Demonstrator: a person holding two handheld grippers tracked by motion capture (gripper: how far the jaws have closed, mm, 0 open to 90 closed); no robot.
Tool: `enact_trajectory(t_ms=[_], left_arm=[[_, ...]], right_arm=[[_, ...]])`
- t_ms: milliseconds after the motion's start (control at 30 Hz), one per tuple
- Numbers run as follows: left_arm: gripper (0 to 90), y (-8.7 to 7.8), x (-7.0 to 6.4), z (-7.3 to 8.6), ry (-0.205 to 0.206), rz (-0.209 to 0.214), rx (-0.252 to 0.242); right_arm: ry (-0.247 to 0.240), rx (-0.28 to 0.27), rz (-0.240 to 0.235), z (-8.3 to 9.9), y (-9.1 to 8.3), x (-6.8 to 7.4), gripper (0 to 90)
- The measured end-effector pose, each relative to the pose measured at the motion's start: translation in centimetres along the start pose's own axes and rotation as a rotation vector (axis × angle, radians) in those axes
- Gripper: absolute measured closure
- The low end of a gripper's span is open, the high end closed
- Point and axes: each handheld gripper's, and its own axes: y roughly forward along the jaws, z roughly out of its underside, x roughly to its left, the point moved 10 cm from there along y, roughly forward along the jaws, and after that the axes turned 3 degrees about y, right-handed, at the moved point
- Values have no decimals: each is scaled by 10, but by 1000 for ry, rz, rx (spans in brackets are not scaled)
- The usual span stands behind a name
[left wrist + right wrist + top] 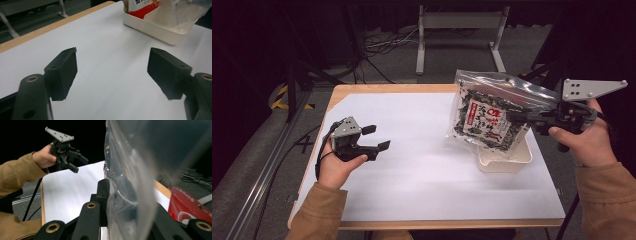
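Clear snack bag (490,116), clamped at its edge in right gripper (521,116) jaws, hangs over white tray (508,161); left gripper (376,137) idle, wide open, empty; next: lower bag squarely into tray.

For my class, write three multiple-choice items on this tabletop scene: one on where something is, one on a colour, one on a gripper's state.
1. Where is the clear bag of dark contents?
A. flat at the table's left edge
B. held above the tray
C. on the floor

2. What colour is the tray?
A. off-white
B. blue
C. black

3. How is the left gripper?
A. shut on the bag
B. shut on nothing
C. open and holding nothing

Answers:
1 B, the right gripper pinches the bag, whose lower end hangs over the tray.
2 A, its rim shows pale cream.
3 C, its jaws stand apart over bare white table.
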Motion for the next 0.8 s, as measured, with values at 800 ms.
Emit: enact_trajectory(t_ms=[800], left_arm=[[38, 2, 37, 39, -68, -19, 17]], right_arm=[[60, -3, 206, 13, -24, -48, 755]])
